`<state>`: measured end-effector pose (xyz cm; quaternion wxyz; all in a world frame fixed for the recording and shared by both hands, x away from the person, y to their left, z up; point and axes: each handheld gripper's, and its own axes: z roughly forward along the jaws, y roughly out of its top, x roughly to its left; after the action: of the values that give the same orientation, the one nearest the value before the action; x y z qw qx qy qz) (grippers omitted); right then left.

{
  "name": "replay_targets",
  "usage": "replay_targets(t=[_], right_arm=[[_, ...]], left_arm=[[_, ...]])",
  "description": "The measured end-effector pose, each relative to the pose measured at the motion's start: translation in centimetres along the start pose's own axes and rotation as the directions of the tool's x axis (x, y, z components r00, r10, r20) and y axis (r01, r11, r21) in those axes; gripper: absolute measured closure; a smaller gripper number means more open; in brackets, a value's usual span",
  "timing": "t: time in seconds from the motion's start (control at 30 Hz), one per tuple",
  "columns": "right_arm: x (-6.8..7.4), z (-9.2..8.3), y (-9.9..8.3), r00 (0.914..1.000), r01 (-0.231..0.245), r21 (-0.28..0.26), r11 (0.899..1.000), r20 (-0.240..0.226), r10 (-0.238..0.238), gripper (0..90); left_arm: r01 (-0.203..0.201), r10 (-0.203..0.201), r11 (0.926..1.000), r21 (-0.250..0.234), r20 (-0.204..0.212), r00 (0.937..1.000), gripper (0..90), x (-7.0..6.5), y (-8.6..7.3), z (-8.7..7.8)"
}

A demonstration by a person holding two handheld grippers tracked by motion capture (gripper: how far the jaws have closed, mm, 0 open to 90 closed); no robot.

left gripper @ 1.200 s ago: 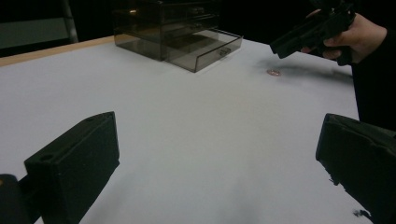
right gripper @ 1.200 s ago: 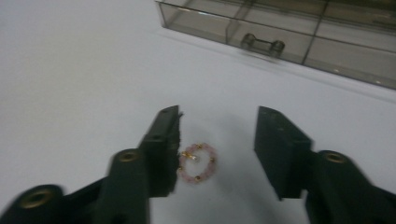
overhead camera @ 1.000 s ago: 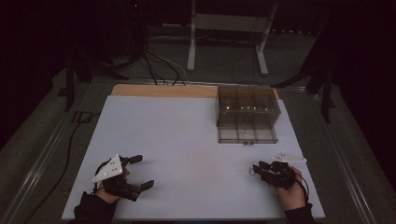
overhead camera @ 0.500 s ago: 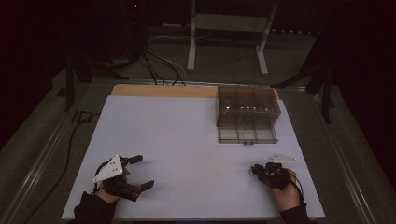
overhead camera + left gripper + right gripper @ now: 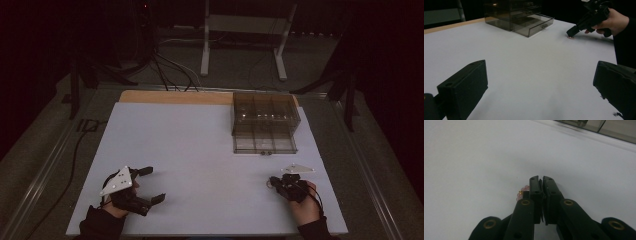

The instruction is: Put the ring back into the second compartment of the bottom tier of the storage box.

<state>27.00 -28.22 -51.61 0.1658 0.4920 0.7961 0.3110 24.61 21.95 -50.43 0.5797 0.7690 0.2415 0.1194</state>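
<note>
One small pink bead bracelet (image 5: 522, 193) lies on the white surface (image 5: 200, 165) at my right gripper (image 5: 540, 182), whose fingers have just closed tight; I cannot tell if they pinch it. Lifting and stowing remain, I judge. My left gripper (image 5: 152, 185) rests wide open, holding nothing. The smoky drawer box (image 5: 265, 120), drawer out, stands beyond, path unobstructed.

We can read no text, label, brand, number or sign anywhere, neither on the counter (image 5: 200, 150) nor on the clear drawer box (image 5: 265, 120) standing on it.
</note>
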Motion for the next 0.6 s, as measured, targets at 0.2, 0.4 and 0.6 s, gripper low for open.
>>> replay_targets(t=[0.2,0.4,0.6], right_arm=[[0.03,-0.06,-0.03,1.0000,0.002,-0.003,1.000,0.002,-0.002,87.5],[0.06,-0.06,-0.05,1.0000,0.000,-0.006,1.000,0.004,0.000,87.7],[0.07,-0.19,-0.09,1.0000,0.000,-0.016,1.000,0.000,0.000,87.7]], left_arm=[[-0.002,0.002,1.0000,0.001,0.001,1.0000,0.6,-0.01,0.01,0.05],[-0.003,0.003,1.0000,-0.001,-0.001,1.0000,0.6,0.00,0.05,0.00],[0.001,-0.001,1.0000,-0.002,-0.002,1.0000,0.6,0.03,0.10,0.07]])
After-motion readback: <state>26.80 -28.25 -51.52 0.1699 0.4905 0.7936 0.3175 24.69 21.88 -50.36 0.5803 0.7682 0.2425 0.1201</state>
